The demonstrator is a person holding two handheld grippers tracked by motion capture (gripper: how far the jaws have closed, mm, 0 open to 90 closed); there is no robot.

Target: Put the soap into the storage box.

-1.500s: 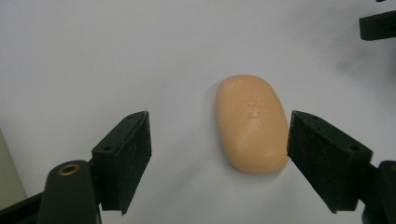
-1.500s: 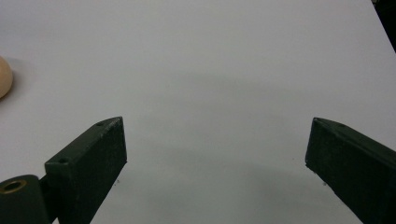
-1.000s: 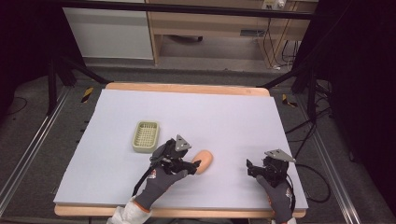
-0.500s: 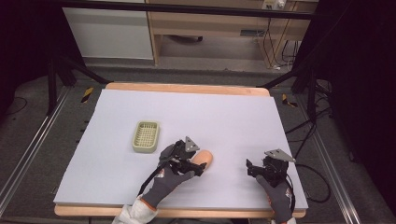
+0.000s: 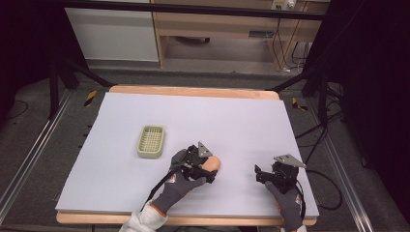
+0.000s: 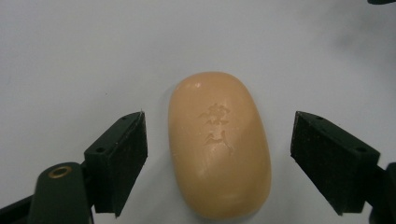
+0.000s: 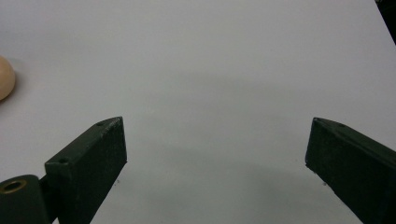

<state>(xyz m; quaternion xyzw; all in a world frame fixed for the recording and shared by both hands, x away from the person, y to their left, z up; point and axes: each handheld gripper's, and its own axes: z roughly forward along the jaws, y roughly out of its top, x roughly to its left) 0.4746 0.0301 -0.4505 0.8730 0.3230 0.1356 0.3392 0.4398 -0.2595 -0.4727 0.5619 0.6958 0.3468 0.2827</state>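
An orange oval bar of soap with stamped characters lies flat on the white table. My left gripper is open, its two black jaws standing either side of the soap without touching it. From above, the left gripper covers most of the soap. My right gripper rests near the table's front right, open, with nothing between its jaws. In the right gripper view the gripper faces bare table, and the soap's edge peeks in at the far left.
A small pale green slotted soap dish sits on the table to the left of and beyond the left gripper. The table's wooden front edge runs just below both gloved hands. Cables trail off at the right.
My left gripper has moved right and forward over the soap, which now sits between its open jaws. The right gripper has stayed put.
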